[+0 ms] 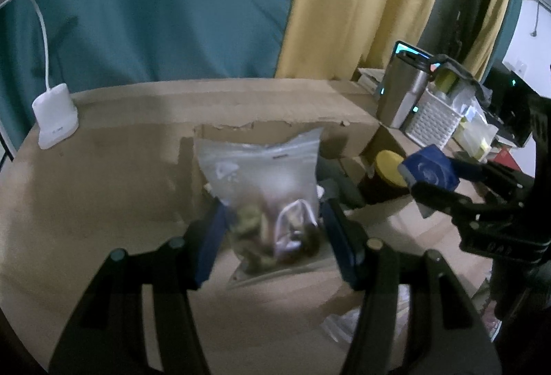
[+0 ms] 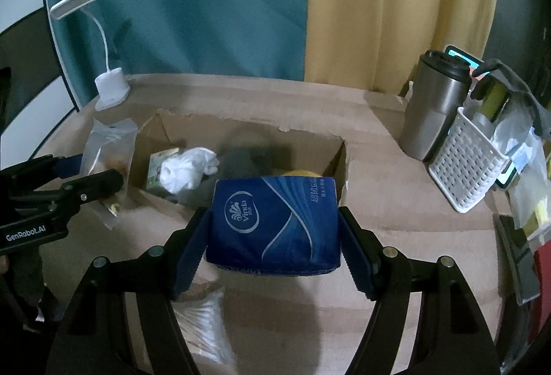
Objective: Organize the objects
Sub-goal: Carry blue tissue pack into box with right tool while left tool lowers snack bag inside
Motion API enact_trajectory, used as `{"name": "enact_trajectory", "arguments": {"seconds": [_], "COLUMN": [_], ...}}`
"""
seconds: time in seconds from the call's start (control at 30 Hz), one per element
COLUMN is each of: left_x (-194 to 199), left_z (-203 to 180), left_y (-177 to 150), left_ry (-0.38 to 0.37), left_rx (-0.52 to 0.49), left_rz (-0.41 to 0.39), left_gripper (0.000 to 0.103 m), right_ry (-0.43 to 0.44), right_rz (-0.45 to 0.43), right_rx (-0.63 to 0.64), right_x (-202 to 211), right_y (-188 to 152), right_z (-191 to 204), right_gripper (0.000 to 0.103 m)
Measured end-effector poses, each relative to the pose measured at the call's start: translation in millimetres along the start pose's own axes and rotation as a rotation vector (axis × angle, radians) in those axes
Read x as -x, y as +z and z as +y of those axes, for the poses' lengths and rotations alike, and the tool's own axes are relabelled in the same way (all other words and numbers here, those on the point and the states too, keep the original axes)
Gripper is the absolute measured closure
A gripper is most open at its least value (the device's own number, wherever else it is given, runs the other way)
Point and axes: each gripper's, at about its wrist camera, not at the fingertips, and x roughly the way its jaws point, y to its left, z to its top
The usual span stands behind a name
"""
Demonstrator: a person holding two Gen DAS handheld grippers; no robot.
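My left gripper [image 1: 272, 230] is shut on a clear zip bag [image 1: 265, 189] with small snacks inside, held upright just left of the opening of a cardboard box [image 2: 241, 134]. The bag also shows in the right wrist view [image 2: 108, 151], with the left gripper [image 2: 103, 175] on it. My right gripper [image 2: 275, 237] is shut on a blue Vinda tissue pack [image 2: 275, 223], held above the box's near edge. That pack shows in the left wrist view [image 1: 430, 170]. Inside the box lie a white crumpled item [image 2: 187, 168], a green packet [image 2: 158, 165] and a yellow-lidded jar [image 1: 389, 168].
A white desk lamp [image 2: 110, 87] stands at the back left. A steel tumbler [image 2: 434, 106] and a white perforated basket [image 2: 468, 161] with items stand at the right. A clear packet [image 2: 203, 323] lies below my right gripper. Teal and yellow curtains hang behind.
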Motion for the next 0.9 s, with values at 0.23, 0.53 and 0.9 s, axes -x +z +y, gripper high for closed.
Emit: {"name": "enact_trajectory", "arguments": {"seconds": [0.23, 0.53, 0.9], "left_x": [-7, -22, -39], "left_z": [3, 9, 15], "left_y": [8, 16, 25], "left_ry": [0.006, 0.018, 0.022], "left_rx": [0.007, 0.011, 0.019], "left_rz": [0.0, 0.012, 0.026], "left_gripper": [0.045, 0.045, 0.045], "right_ry": [0.004, 0.01, 0.013], "right_rz": [0.002, -0.002, 0.016], "right_rx": [-0.011, -0.009, -0.029], "right_x": [-8, -20, -40], "right_y": [7, 21, 30], "right_z": [-6, -7, -16], "right_gripper": [0.028, 0.028, 0.028]}}
